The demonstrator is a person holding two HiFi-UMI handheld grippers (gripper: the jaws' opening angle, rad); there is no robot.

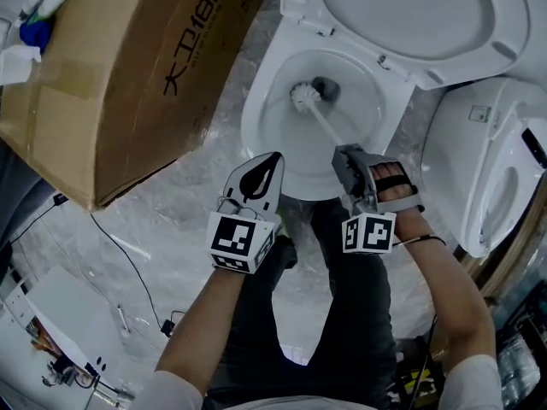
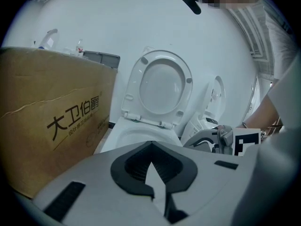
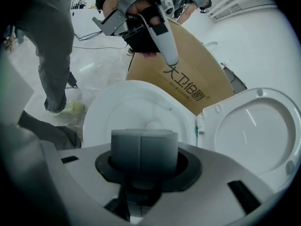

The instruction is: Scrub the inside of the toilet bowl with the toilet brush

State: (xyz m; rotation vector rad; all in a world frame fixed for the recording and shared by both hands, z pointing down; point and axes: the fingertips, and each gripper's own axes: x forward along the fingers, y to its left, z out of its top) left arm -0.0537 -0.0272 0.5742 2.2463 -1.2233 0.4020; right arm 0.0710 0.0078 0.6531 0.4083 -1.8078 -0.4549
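Head view looks down on a white bowl [image 1: 256, 122] at 12 o'clock, with its lid [image 1: 427, 15] raised behind it. The brush [image 1: 305, 95] has its white bristle head deep inside the bowl, next to the dark drain hole. Its thin handle slants up toward 5 o'clock into the right gripper [image 1: 347, 155]. In the right gripper view the jaws are pressed on the grey end of the brush [image 3: 143, 147], with the bowl [image 3: 117, 102] open just beyond it.

The left gripper [image 1: 273, 159] hovers over the near rim of the bowl, at about 7 o'clock from the brush head. In the left gripper view its jaws are pressed together at the tips and nothing is between them.

The floor [image 1: 171, 212] is pale grey stone with a cloudy pattern. A big cardboard box [image 1: 128, 67] with black print stands at 10 o'clock, just beside the bowl. A second toilet [image 1: 479, 143] stands at 3 o'clock. A thin black cable [image 1: 128, 263] runs over the floor at 8 o'clock. The left gripper view shows a plain white wall [image 2: 141, 18] behind the toilet.
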